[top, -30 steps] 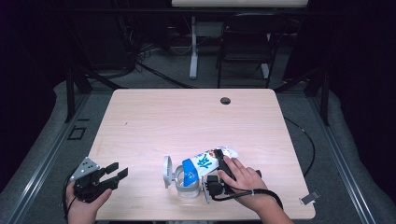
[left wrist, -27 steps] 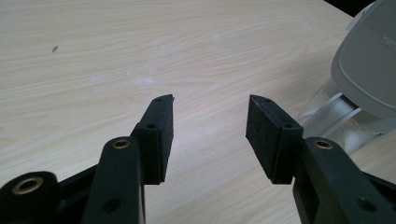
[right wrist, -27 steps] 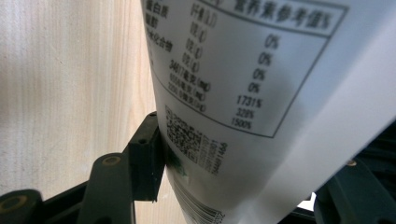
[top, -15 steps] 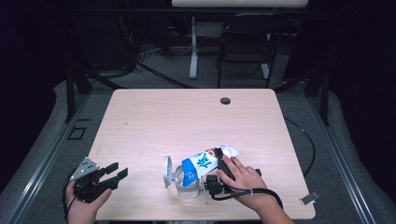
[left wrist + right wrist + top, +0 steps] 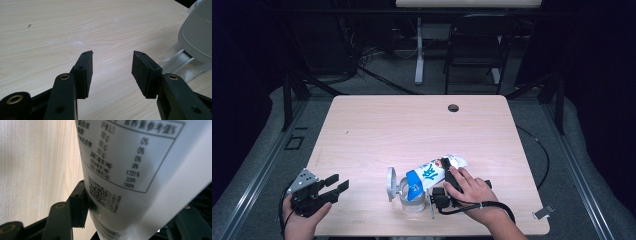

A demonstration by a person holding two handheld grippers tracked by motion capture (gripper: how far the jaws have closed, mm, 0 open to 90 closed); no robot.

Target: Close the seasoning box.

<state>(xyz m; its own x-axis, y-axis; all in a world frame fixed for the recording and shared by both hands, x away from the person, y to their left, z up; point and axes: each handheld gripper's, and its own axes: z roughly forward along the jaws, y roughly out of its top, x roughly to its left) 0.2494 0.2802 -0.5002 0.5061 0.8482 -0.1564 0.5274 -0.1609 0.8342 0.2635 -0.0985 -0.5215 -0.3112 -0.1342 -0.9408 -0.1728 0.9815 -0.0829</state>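
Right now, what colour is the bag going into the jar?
The bag is white with a blue band and blue writing, clearest in the high view.

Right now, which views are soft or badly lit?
High view: table evenly lit, surroundings nearly black, overall soft. Left gripper view: sharp, left gripper casts a soft shadow on the wood. Right gripper view: bag so close its print blurs, lower right in deep shadow around the right gripper.

Light wood table (image 5: 412, 125) w/ rounded corners, small dark grommet hole (image 5: 453, 108) near its far edge. Grey carpet floor (image 5: 592, 165) round it, metal rails (image 5: 257, 170) running along both sides. Behind: very dark room, black chair (image 5: 472, 55), white stand leg (image 5: 419, 52), cables (image 5: 362, 60) on the floor. Light falls mainly on the tabletop
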